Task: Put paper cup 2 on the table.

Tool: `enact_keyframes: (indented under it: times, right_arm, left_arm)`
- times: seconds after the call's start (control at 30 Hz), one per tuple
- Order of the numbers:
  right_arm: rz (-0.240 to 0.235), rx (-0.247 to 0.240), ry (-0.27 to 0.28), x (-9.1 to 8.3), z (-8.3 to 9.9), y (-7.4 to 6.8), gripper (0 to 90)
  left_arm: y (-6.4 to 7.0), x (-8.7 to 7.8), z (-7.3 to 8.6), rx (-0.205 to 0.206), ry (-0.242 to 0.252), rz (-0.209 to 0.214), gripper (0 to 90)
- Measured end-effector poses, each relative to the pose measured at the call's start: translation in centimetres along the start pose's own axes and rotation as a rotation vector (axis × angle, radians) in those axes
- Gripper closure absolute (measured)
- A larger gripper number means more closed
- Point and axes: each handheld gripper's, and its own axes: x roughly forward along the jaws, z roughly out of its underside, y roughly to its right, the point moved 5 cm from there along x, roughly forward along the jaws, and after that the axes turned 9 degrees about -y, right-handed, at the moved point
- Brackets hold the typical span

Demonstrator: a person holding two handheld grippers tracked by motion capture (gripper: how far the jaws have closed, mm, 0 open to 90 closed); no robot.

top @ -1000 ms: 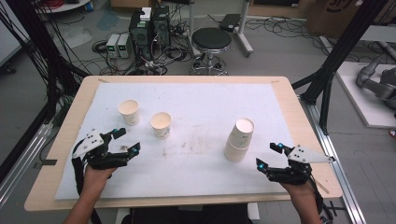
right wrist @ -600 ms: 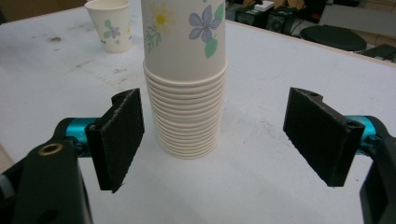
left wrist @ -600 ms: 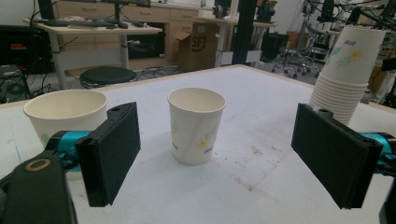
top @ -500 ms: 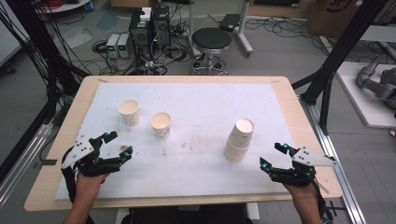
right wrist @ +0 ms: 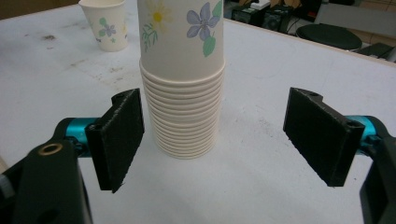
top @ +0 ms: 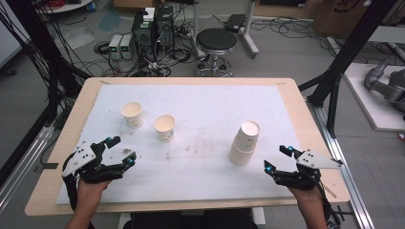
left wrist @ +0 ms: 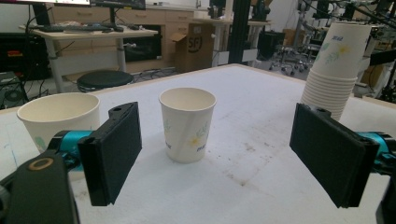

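The stack of cups point(right wrist: 181, 79) stands just ahead of my right gripper point(top: 282, 160), whose jaws gape wide and empty with the stack lined up nearer the left one. Since a second ago I've drawn both hands back toward the near edge, so the right jaws now frame the stack without touching it. My left gripper point(top: 119, 151) is equally wide and empty, the nearer single cup point(left wrist: 187, 123) framed between its jaws and the other cup point(left wrist: 58, 116) seemingly behind its left one, so I judge a fresh pick comes next.
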Motion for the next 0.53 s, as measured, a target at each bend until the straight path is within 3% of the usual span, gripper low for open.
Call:
enact_keyframes:
  times: [0.53]
  right_arm:
    - [0.0, 0.002, 0.009, -0.19, -0.07, -0.06, 20.9]
  left_arm:
    - [-0.05, 0.15, 0.01, 0.007, -0.005, -0.001, 16.8]
